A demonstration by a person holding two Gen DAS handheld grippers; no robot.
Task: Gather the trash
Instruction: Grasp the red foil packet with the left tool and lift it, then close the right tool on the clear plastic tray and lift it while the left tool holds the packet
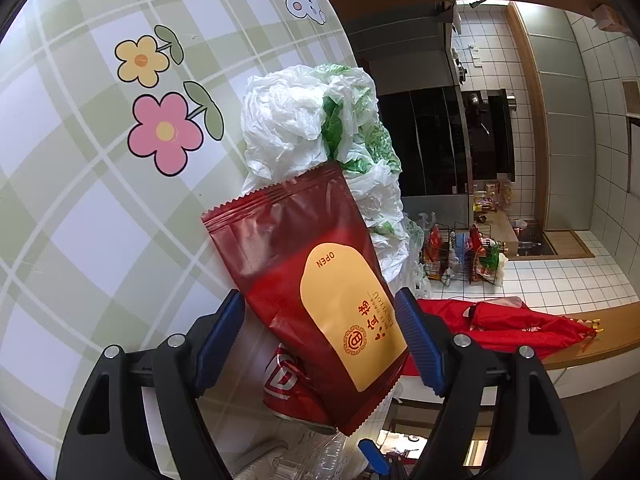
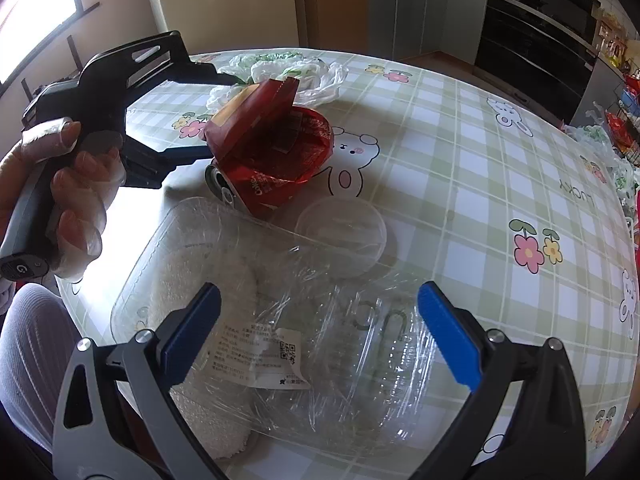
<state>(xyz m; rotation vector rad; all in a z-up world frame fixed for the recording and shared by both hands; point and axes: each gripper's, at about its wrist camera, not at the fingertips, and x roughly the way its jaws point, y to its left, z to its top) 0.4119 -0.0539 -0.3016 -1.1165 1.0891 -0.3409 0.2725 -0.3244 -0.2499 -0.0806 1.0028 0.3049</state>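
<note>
A kitchen with tiled walls and dark cabinets lies behind a counter (image 2: pixel 460 128) covered in a green plaid cloth printed with flowers and bears. On it the trash sits in a loose cluster: a crumpled white and green plastic bag (image 1: pixel 316 128) at the far side, a dark red snack pouch (image 1: pixel 320 280) leaning on a red drink can (image 2: pixel 240 188), a red foil lid (image 2: pixel 308 148) behind them, and nearer the person a clear round lid (image 2: pixel 342 236) and a clear plastic tray (image 2: pixel 248 320) wrapped in film. The left hand-held gripper (image 1: pixel 322 340) is the nearer one to the pouch: its jaws stand wide and released, one on each side of the pouch's lower end without pressing it as far as can be seen. The pouch runs lengthwise away from that gripper, its serrated seal pointing toward the plastic bag, so the jaws span its short width, which suits a pinch. The right hand-held gripper (image 2: pixel 320 340) hangs slack and released above the tray, whose long axis runs from near left to far right beneath it; nothing is gripped there.
</note>
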